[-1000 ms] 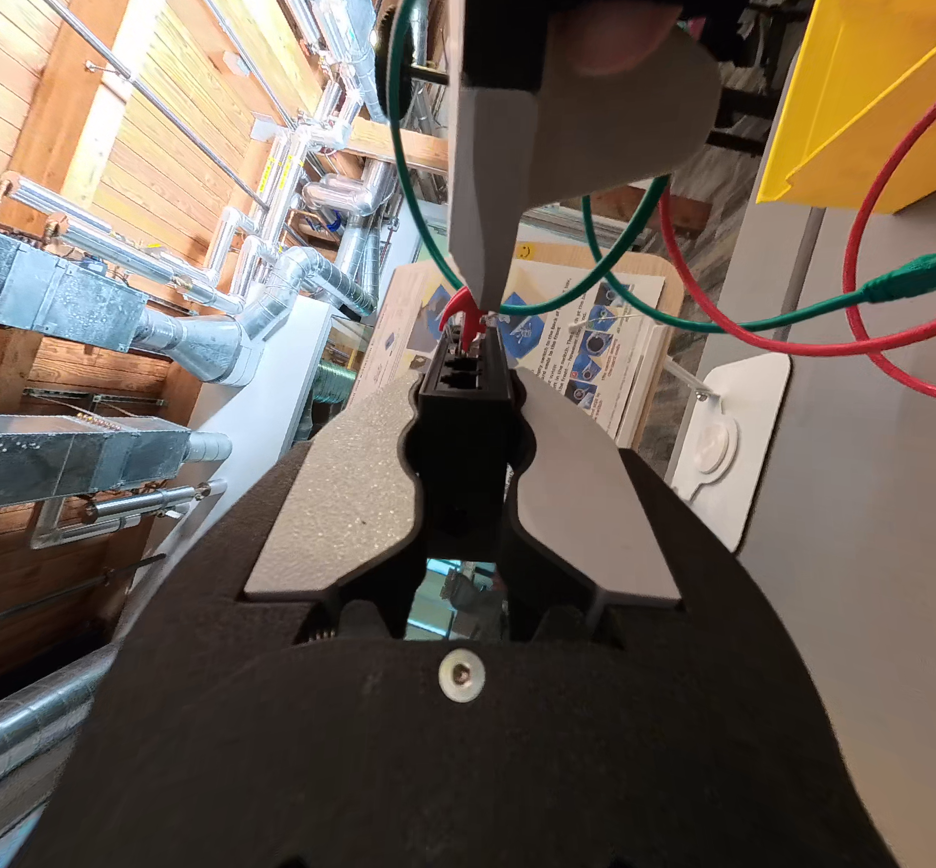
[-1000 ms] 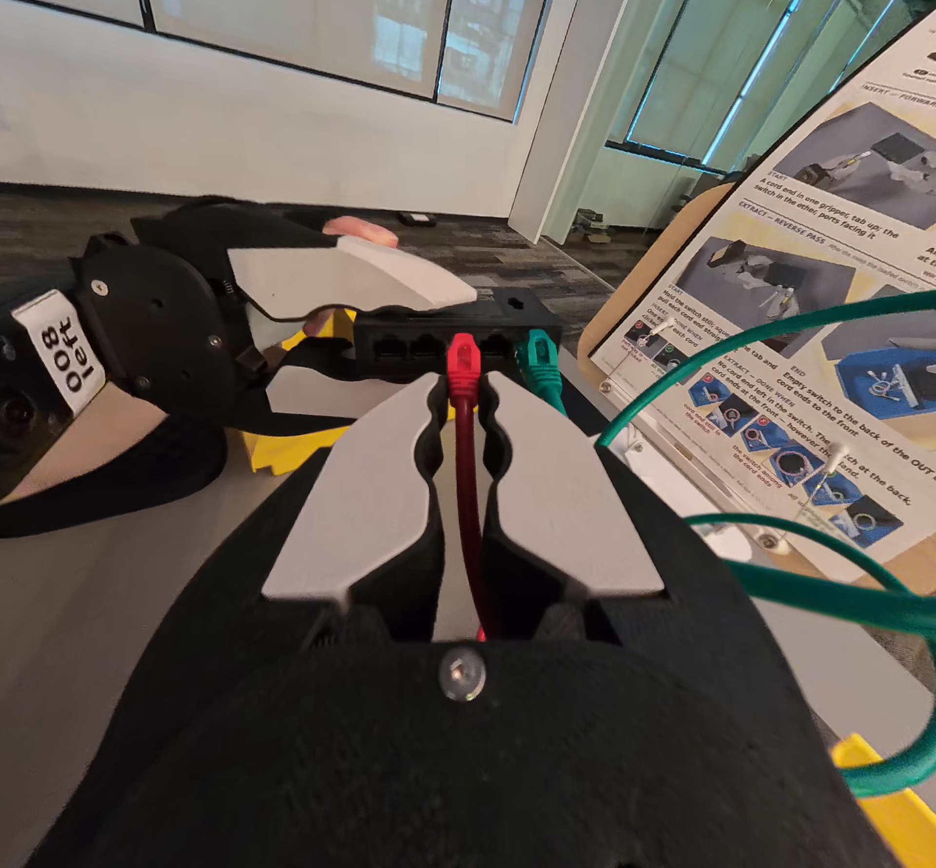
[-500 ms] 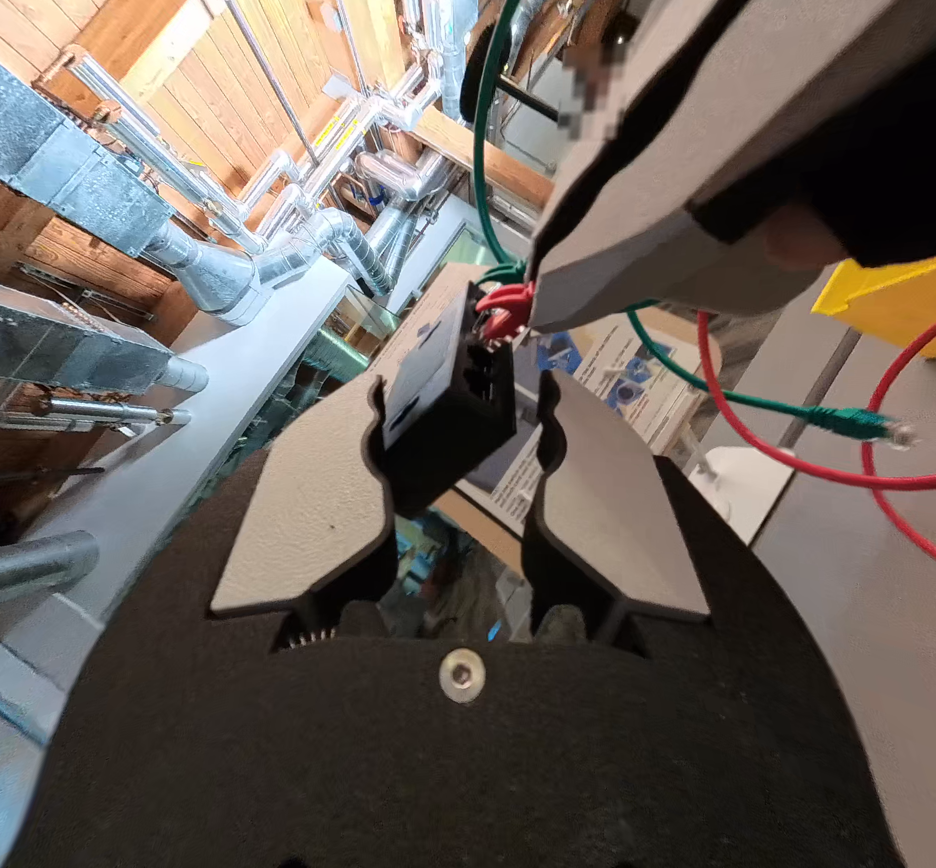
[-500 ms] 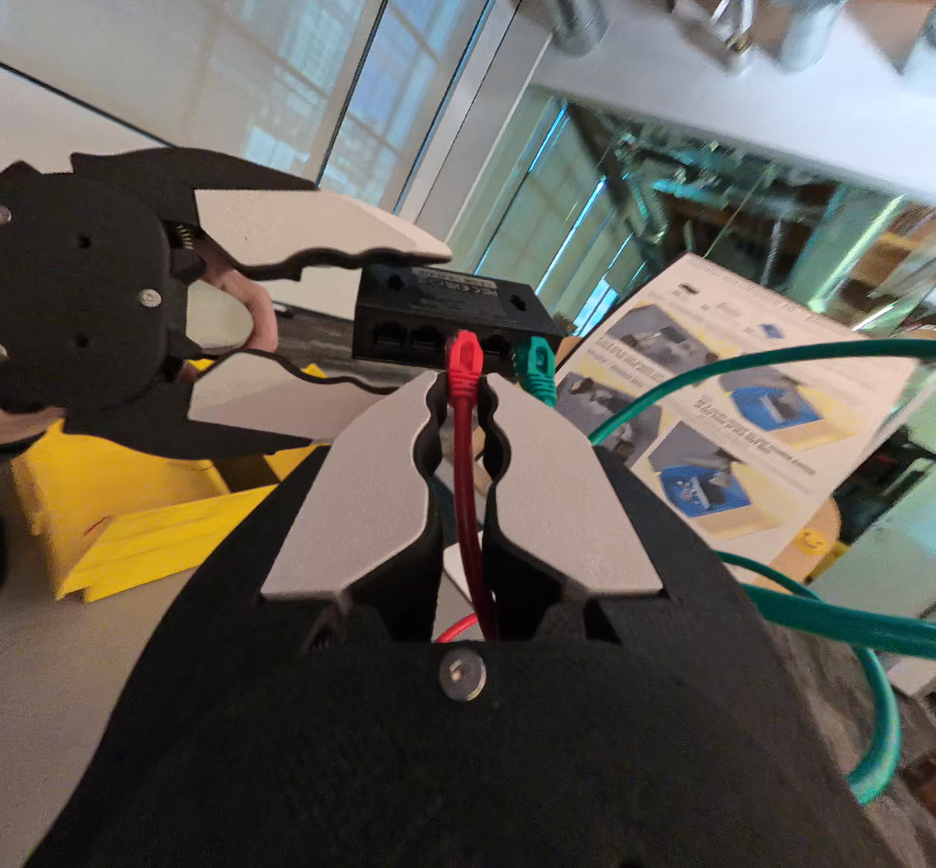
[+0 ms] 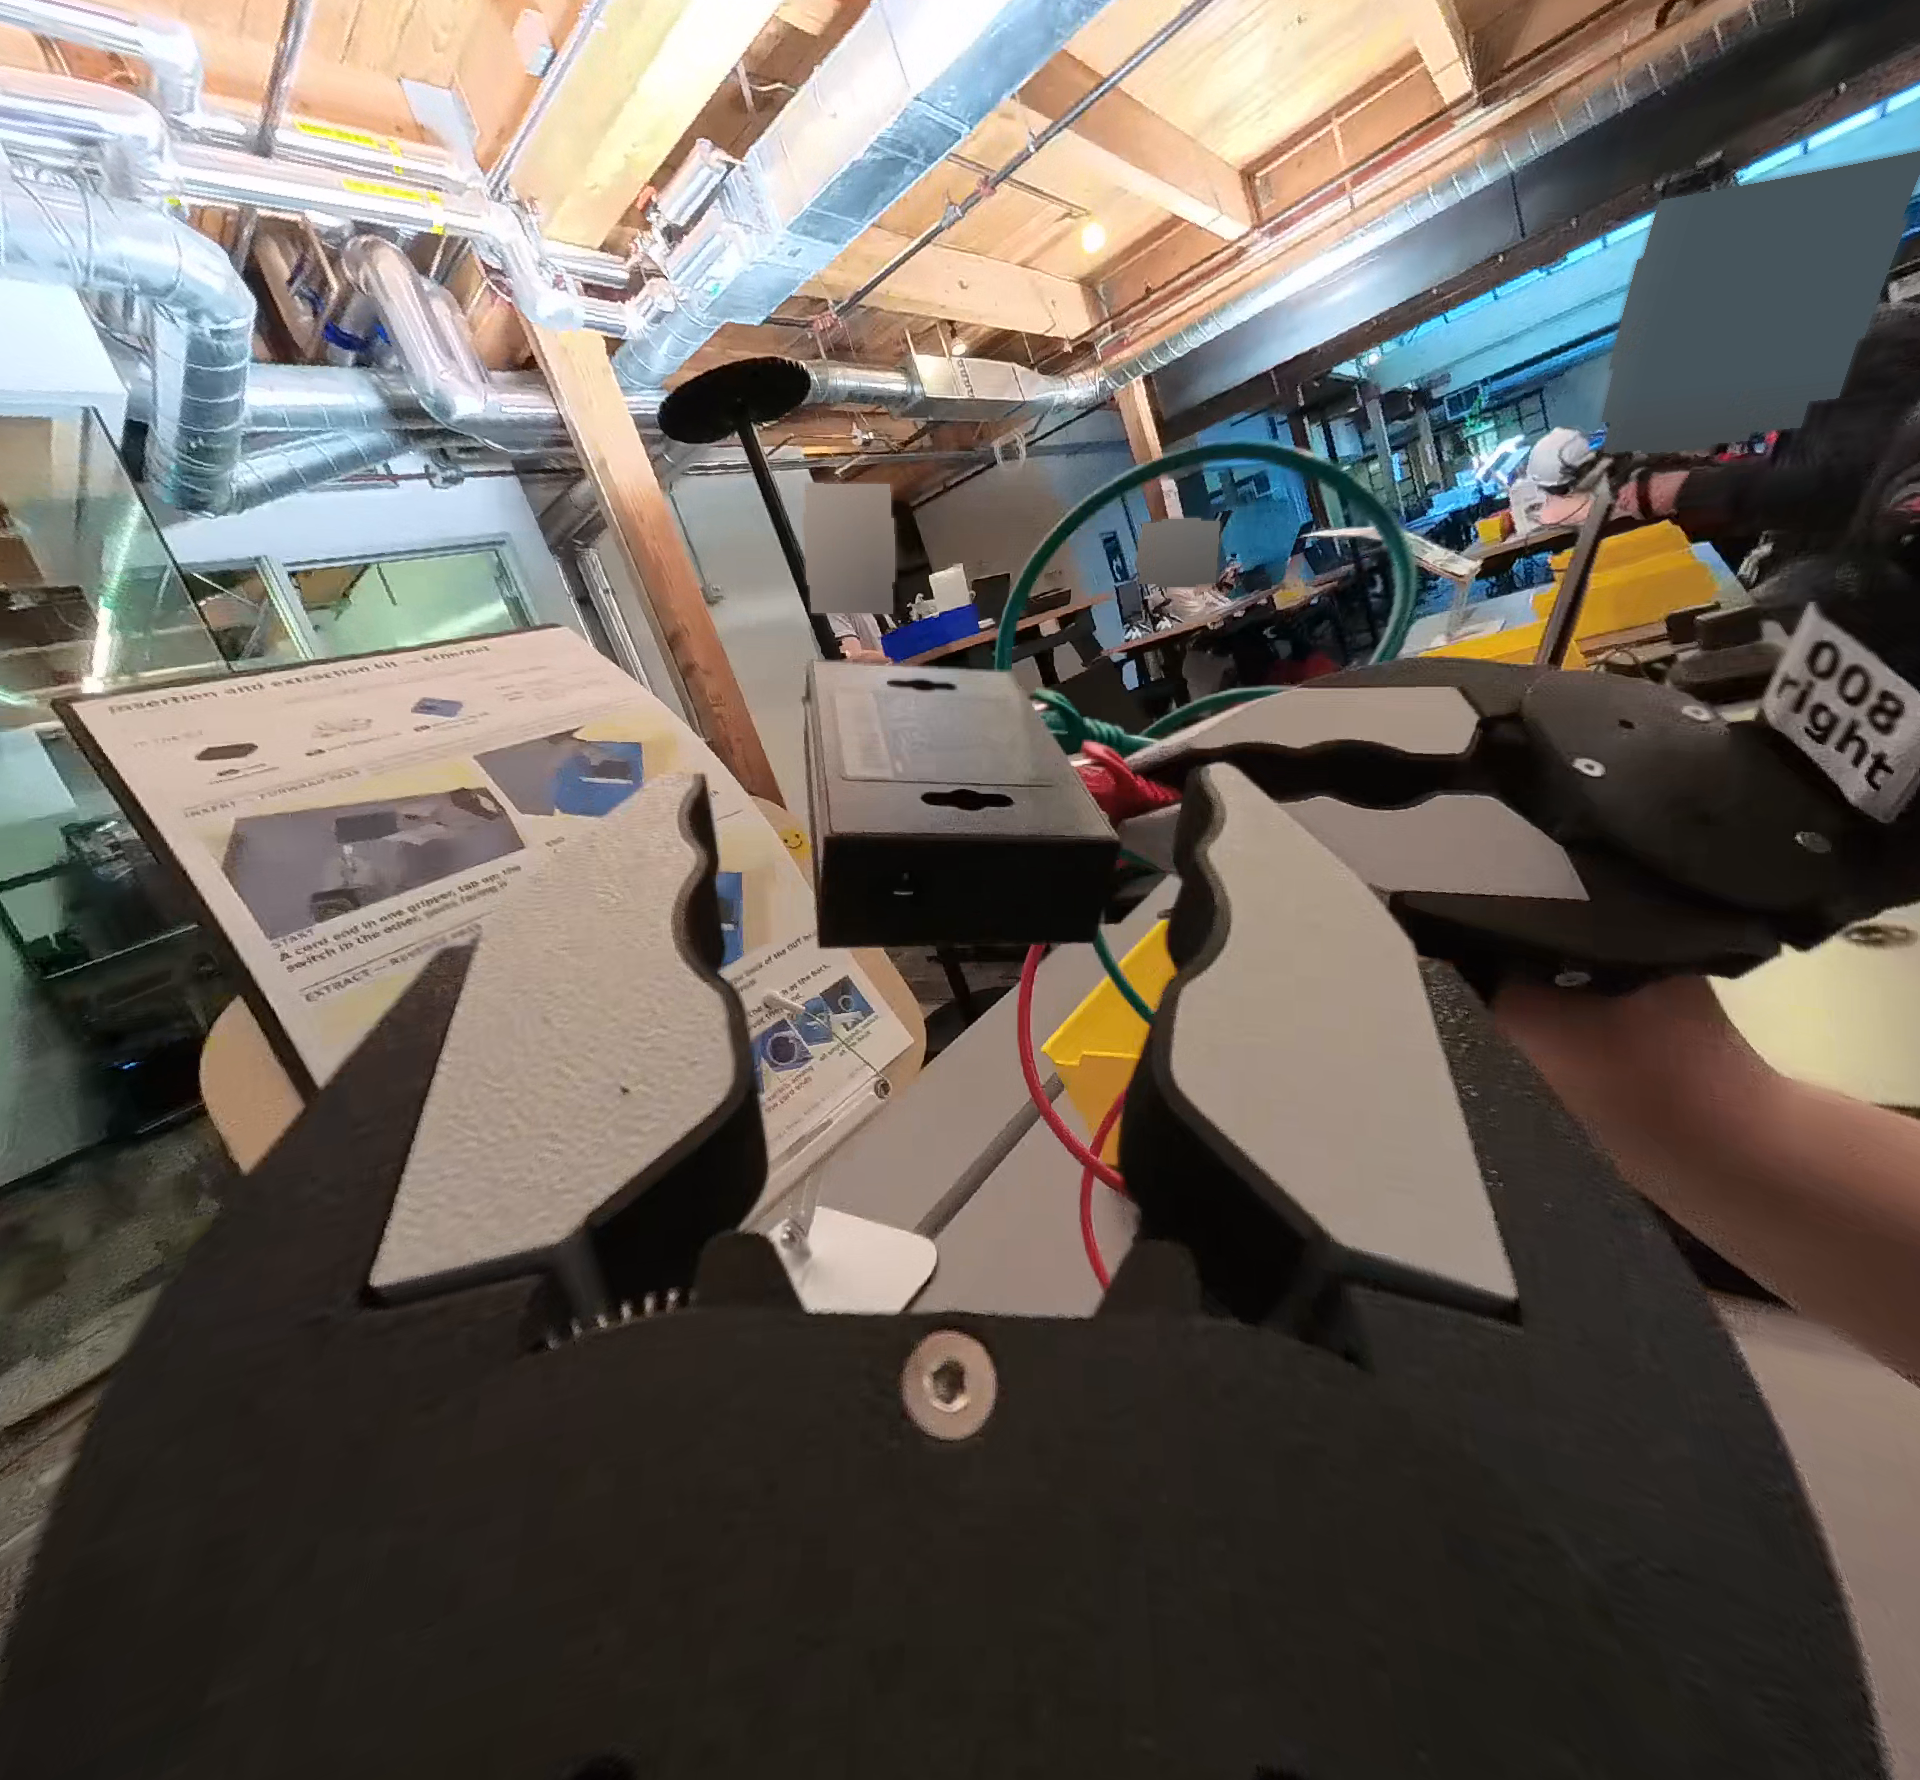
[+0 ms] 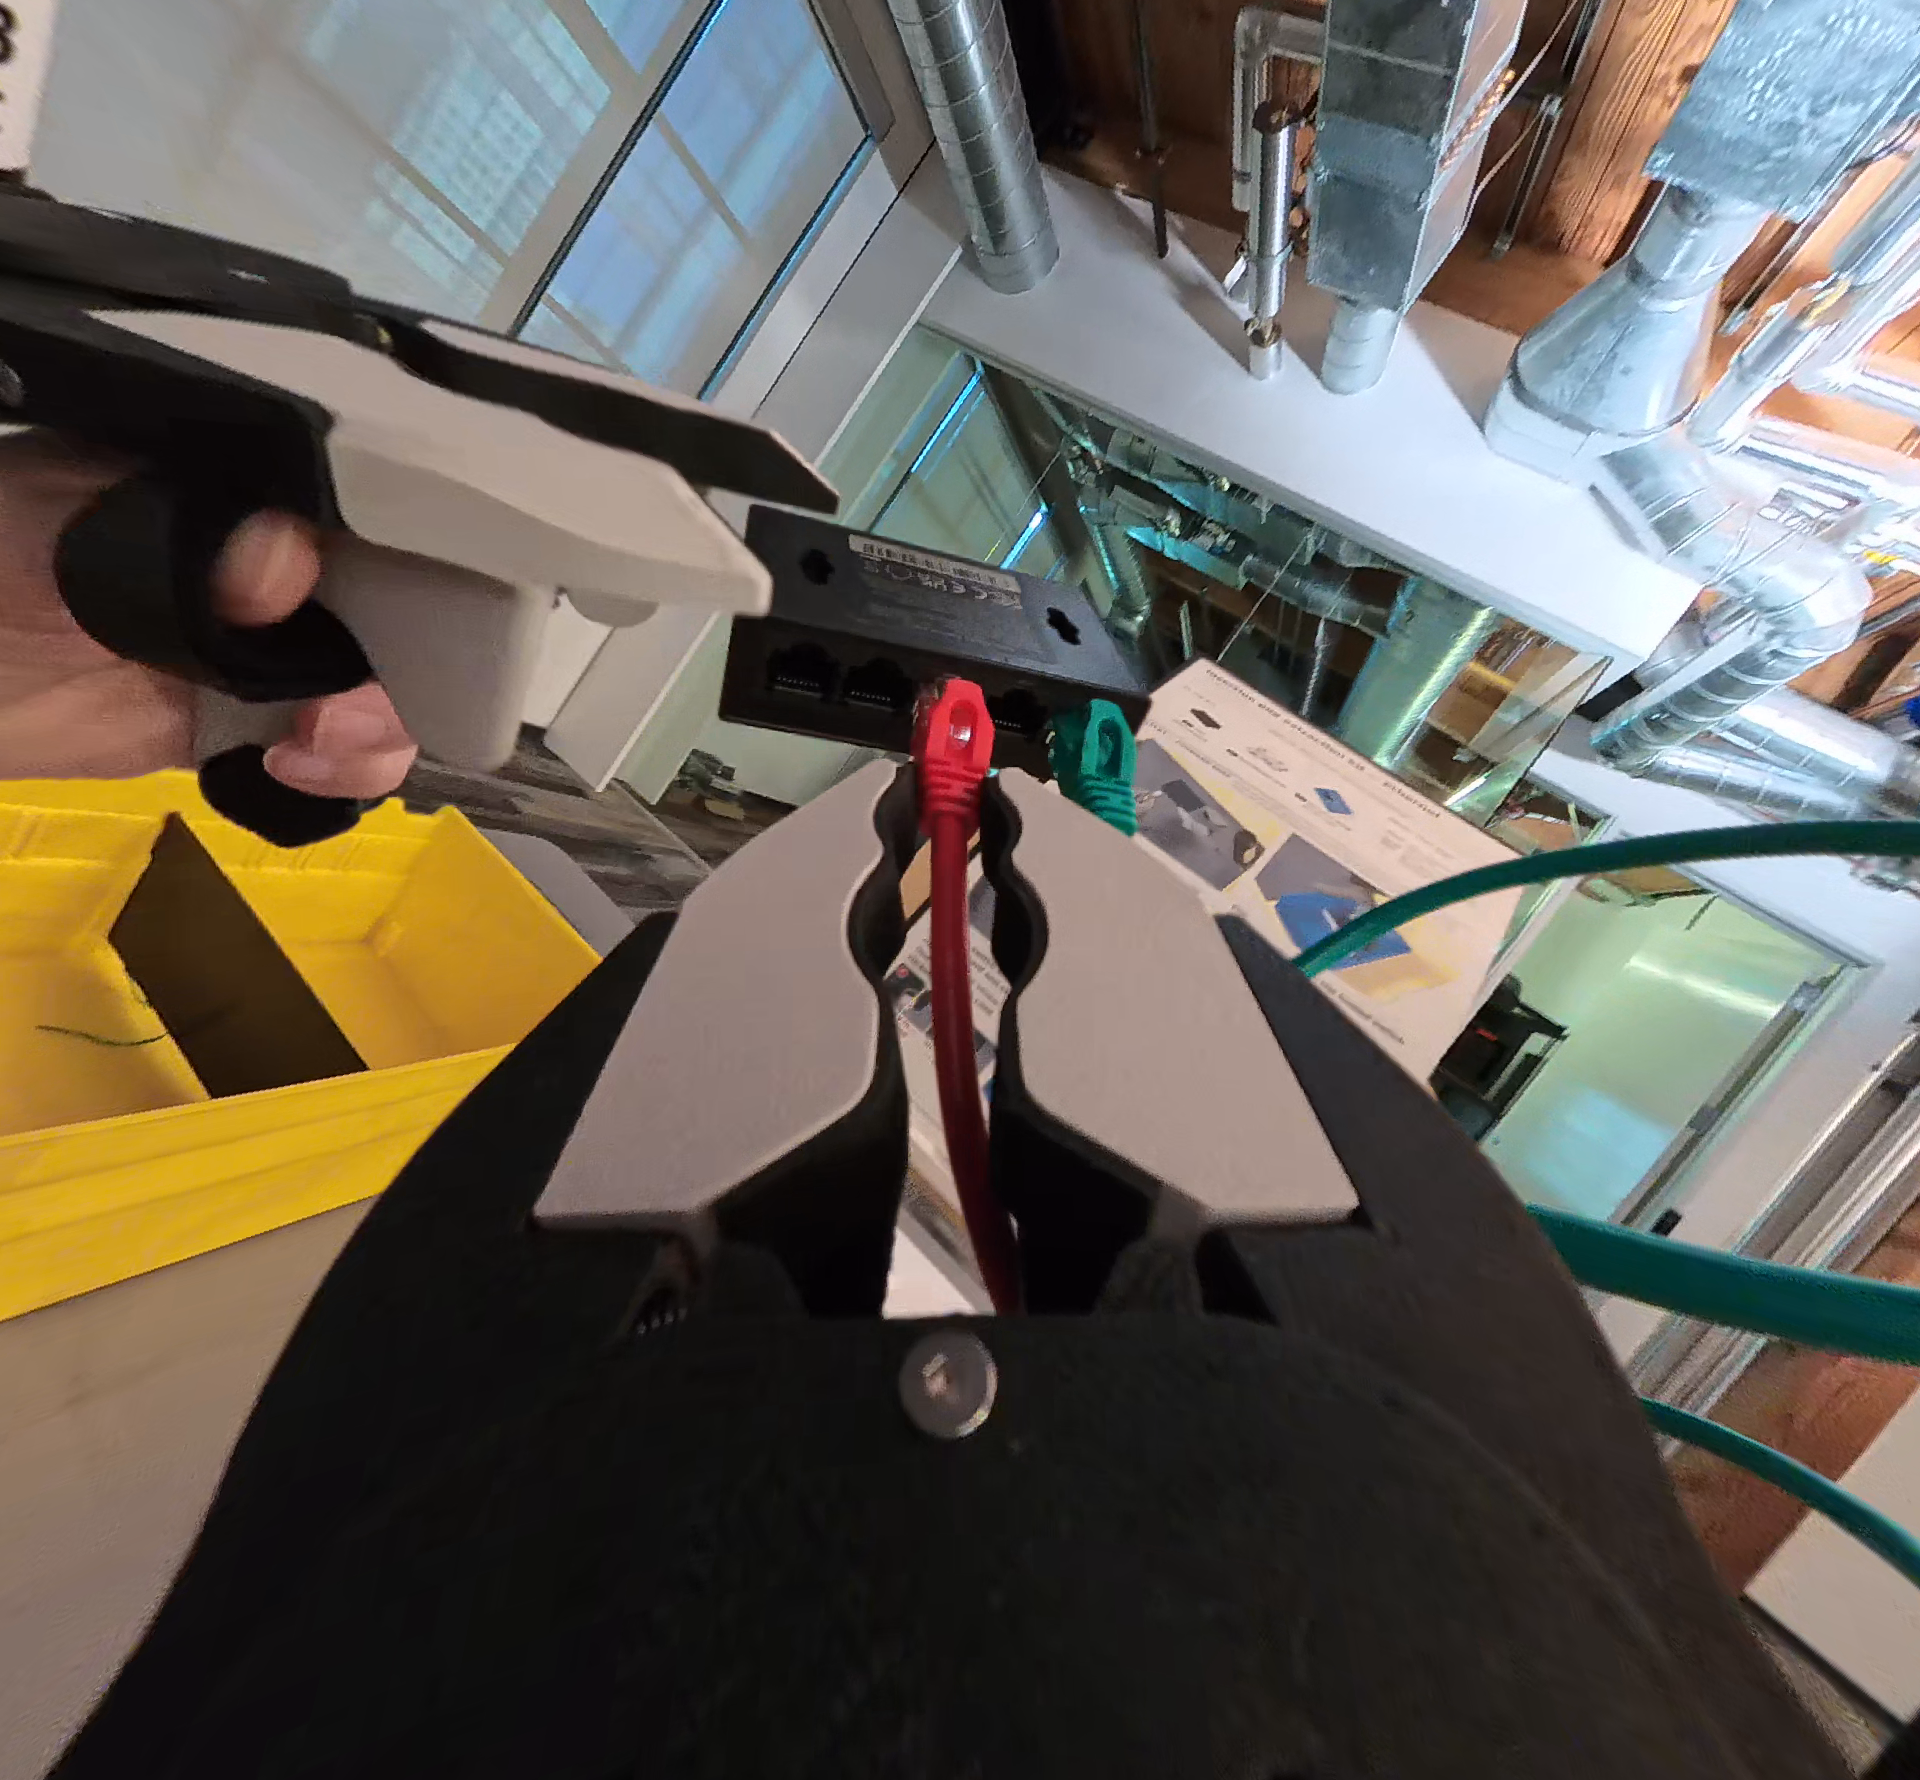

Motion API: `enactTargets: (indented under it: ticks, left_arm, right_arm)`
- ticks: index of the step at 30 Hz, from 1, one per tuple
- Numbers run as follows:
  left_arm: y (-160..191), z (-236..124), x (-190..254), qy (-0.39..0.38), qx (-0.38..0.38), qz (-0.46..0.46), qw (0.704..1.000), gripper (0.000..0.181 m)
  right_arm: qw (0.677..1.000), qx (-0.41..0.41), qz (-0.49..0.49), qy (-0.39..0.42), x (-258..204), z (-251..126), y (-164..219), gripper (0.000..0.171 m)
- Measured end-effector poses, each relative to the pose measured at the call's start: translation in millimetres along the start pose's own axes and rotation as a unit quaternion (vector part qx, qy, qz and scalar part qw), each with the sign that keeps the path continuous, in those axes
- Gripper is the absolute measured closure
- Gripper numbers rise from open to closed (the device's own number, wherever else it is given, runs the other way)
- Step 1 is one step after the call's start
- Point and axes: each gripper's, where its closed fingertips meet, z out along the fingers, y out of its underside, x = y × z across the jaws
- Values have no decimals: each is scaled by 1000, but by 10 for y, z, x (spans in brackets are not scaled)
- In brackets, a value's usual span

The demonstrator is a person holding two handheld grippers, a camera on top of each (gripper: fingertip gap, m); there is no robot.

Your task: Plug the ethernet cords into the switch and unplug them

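The black switch (image 5: 935, 764) hangs in the air, its underside up. My left gripper (image 5: 945, 795) is open, its fingers spread on either side of the switch's near end with a gap on each side. My right gripper (image 6: 948, 795) is shut on the red cord (image 6: 961, 1003) just behind its red plug (image 6: 954, 743), which sits at a middle port of the switch (image 6: 914, 629). A green plug (image 6: 1091, 774) is in the end port to its right. In the left wrist view the right gripper's fingers (image 5: 1351, 738) reach in from the right.
A yellow bin (image 6: 260, 1138) stands on the grey table (image 5: 987, 1159) below the left gripper. An instruction board (image 5: 416, 847) leans at the table's far side. Green cord (image 5: 1195, 483) loops above the switch, and more runs at the right (image 6: 1714, 1283). About 6 centimeters separates my left fingertips from my right.
My left gripper has opened and let go of the switch, and has rolled upright. The right gripper, still shut on the red cord, has tilted upward with the switch on its plugs.
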Motion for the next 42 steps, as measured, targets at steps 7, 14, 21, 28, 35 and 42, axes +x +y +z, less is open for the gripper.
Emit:
enactTargets:
  ticks: [7, 14, 21, 28, 35, 42]
  left_arm:
    - [78, 56, 85, 11, 7, 15, 1000, 106]
    - [130, -4, 46, 16, 6, 78, 997, 118]
    - [153, -51, 42, 31, 0, 91, 995, 118]
    - [185, -55, 47, 33, -6, 91, 995, 117]
    - [251, -28, 49, 31, -24, 84, 996, 117]
    - [262, -29, 85, 41, -32, 66, 996, 117]
  right_arm:
    - [999, 23, -39, 12, -125, -8, -97, 159]
    - [999, 32, -42, 4, -173, -11, -113, 159]
    - [999, 32, -36, -12, -226, -8, -123, 159]
    - [999, 15, -35, -19, -231, -2, -105, 159]
    - [1000, 2, -16, -27, -215, 4, -50, 159]
    - [999, -2, -10, -39, -216, -10, -71, 159]
